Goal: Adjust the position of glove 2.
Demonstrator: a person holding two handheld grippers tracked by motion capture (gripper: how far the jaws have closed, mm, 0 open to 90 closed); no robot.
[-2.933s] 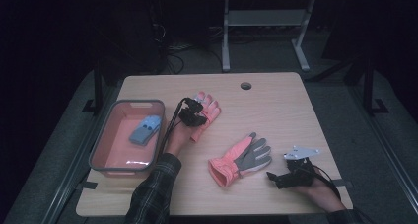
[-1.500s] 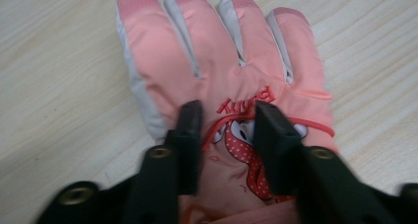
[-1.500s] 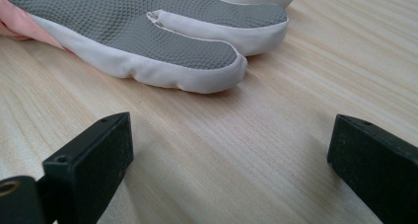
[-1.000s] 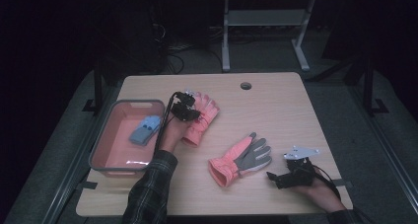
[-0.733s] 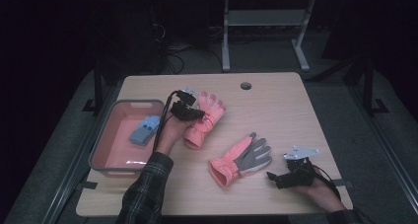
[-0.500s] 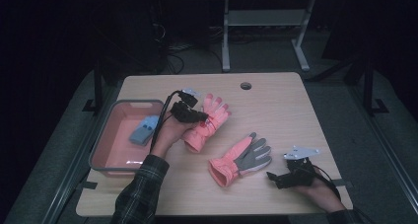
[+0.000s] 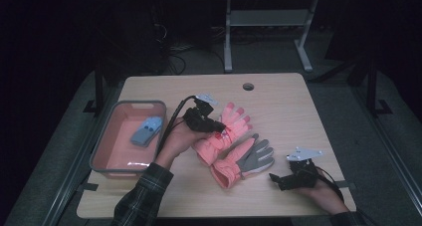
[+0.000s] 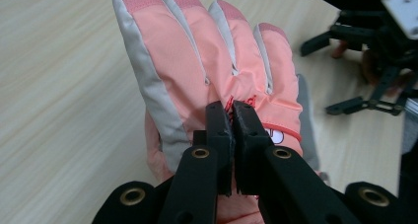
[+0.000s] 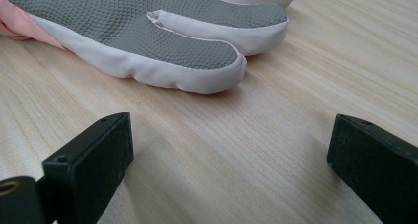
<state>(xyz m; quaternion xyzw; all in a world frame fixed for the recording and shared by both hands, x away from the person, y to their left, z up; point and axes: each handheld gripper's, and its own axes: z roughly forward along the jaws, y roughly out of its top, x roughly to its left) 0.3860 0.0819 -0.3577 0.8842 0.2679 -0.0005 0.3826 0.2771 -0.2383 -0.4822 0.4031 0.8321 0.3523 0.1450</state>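
A light wooden table [image 7: 278, 101] with a small round hole [image 7: 248, 86] near its far edge. On its left side sits a pink plastic tub [image 7: 106, 156] holding a small blue glove [image 7: 147, 131].

Cuff of the pink glove [image 8: 207, 61] hidden behind the left gripper [image 8: 231, 108] at 6 o'clock of the left gripper view. Small white label [image 8: 274, 134] on that glove half covered, unreadable. Grey-palmed glove [image 9: 143, 36] cut off at 12 and 9 o'clock of the right gripper view, cuff out of frame. Right gripper [image 9: 229, 150] cropped at the bottom corners. Blue item [image 7: 147, 131] in the pink bin [image 7: 107, 166] too small to identify. Forearms cut off at 6 o'clock of the high view.
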